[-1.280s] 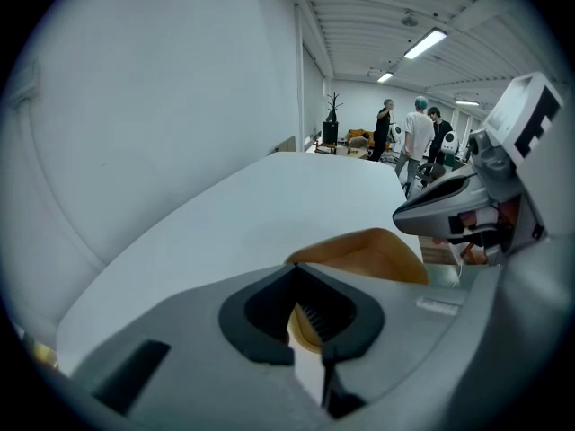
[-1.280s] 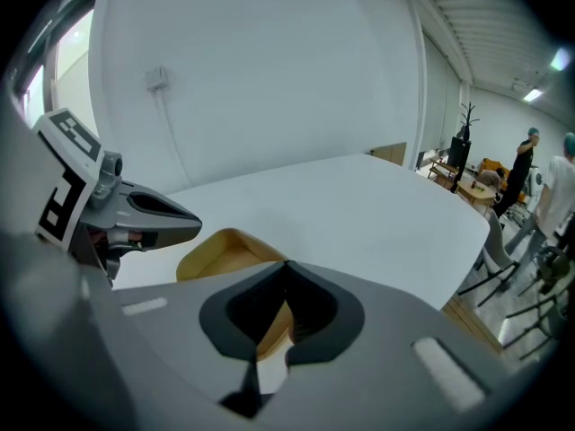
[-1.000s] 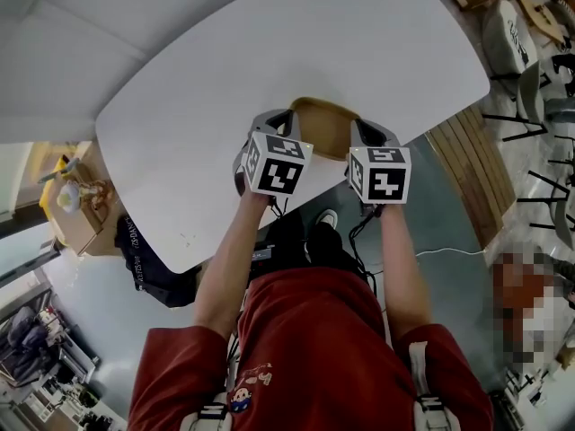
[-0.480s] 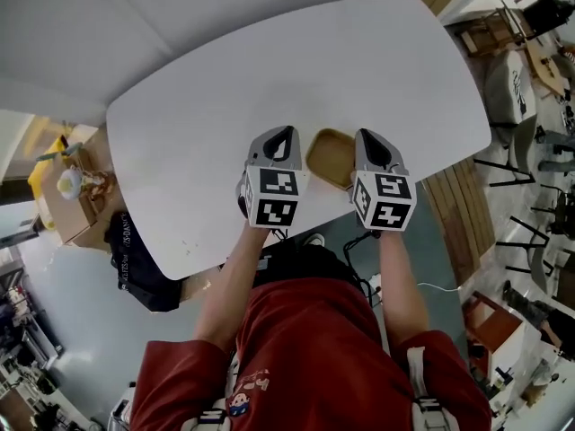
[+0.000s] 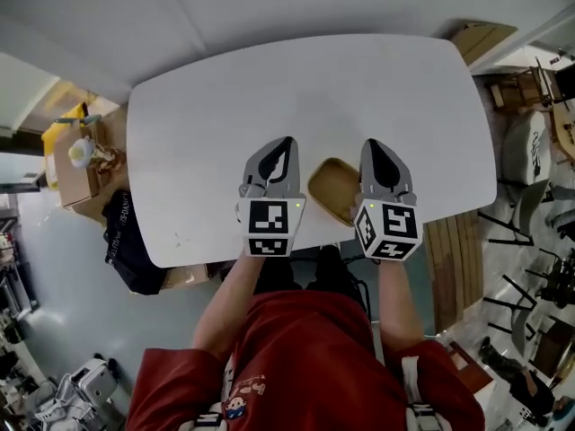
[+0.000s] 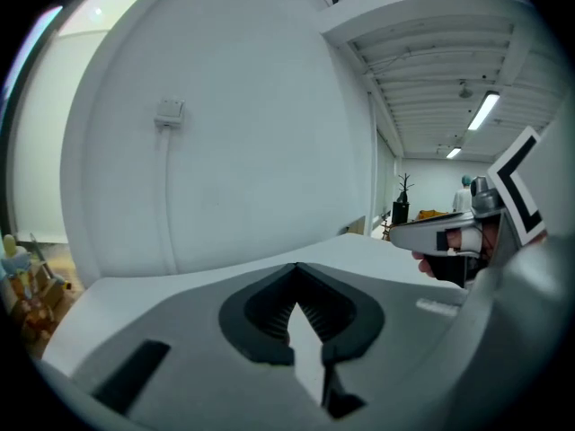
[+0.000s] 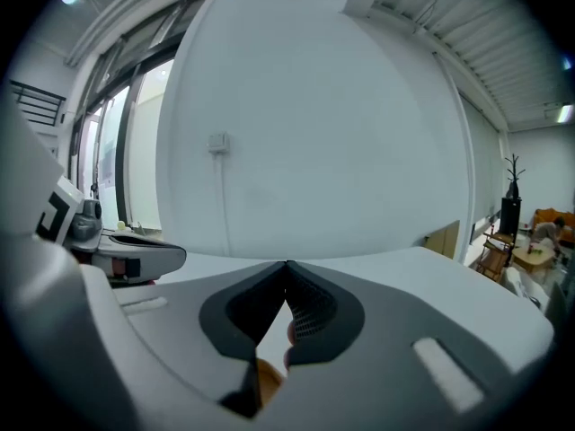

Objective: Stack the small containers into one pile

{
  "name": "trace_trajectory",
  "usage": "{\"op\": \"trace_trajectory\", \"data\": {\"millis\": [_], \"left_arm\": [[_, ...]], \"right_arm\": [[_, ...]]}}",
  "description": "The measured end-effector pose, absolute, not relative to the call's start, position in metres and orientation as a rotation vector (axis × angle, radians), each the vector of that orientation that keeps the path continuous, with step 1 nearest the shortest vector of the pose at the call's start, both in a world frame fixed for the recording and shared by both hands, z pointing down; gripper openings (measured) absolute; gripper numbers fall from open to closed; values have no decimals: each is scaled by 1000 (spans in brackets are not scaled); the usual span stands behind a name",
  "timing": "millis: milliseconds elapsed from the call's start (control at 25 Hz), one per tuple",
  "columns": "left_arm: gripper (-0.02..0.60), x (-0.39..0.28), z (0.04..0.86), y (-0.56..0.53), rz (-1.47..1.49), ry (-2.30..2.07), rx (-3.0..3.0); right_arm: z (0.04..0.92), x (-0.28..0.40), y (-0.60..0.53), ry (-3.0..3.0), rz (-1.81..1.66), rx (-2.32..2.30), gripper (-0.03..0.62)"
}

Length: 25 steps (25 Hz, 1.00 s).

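Note:
A tan, shallow pile of small containers [image 5: 333,188] sits on the white table [image 5: 207,106] near its front edge. My two grippers hang above the table on either side of it. The left gripper [image 5: 286,143] is shut with nothing in it, and its tips meet in the left gripper view [image 6: 295,266]. The right gripper [image 5: 373,145] is also shut and empty [image 7: 287,263]. A sliver of the tan container [image 7: 267,375] shows low in the gap between the right jaws. Neither gripper touches the pile.
A cardboard box with bright items [image 5: 79,162] and a dark bag [image 5: 123,239] lie on the floor to the left of the table. Wooden slats [image 5: 455,260] and chairs [image 5: 530,151] stand to the right. A plain white wall [image 6: 243,133] rises behind the table.
Both grippers have risen and tipped up toward level, staying shut. The tan pile stays on the table between them. The head view has swung, so the whole table now shows.

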<state>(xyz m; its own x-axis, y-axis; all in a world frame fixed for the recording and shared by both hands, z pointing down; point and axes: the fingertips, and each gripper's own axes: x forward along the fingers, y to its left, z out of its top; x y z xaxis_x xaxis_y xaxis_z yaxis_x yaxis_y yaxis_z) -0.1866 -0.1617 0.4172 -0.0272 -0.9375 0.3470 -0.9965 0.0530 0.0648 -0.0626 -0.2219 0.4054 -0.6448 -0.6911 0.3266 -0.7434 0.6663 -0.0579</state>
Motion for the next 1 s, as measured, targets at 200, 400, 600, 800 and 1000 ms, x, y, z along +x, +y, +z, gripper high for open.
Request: {"op": "trace_trajectory", "data": {"millis": [200,400,600,800,1000], "left_arm": [[2,-175,397,-154,242,-2215,1843],[2,-155,375,-135,235,-2355,1742],[2,-144,340,-104,168,-2507,1691],[2,-131,300,-72,43,-2643,1763],[2,-130,272,-51,-139,-2779,1789]], "right_arm": [[398,-50,-229,-2676,217,1032,0],[373,-30,-227,-2778,198,932,0],[345,-21,-209,-2887,136,877,0],[301,-15,-174,-3072,-3,857,0],[271,-13,-149,-3186,-208,939,0]]}}
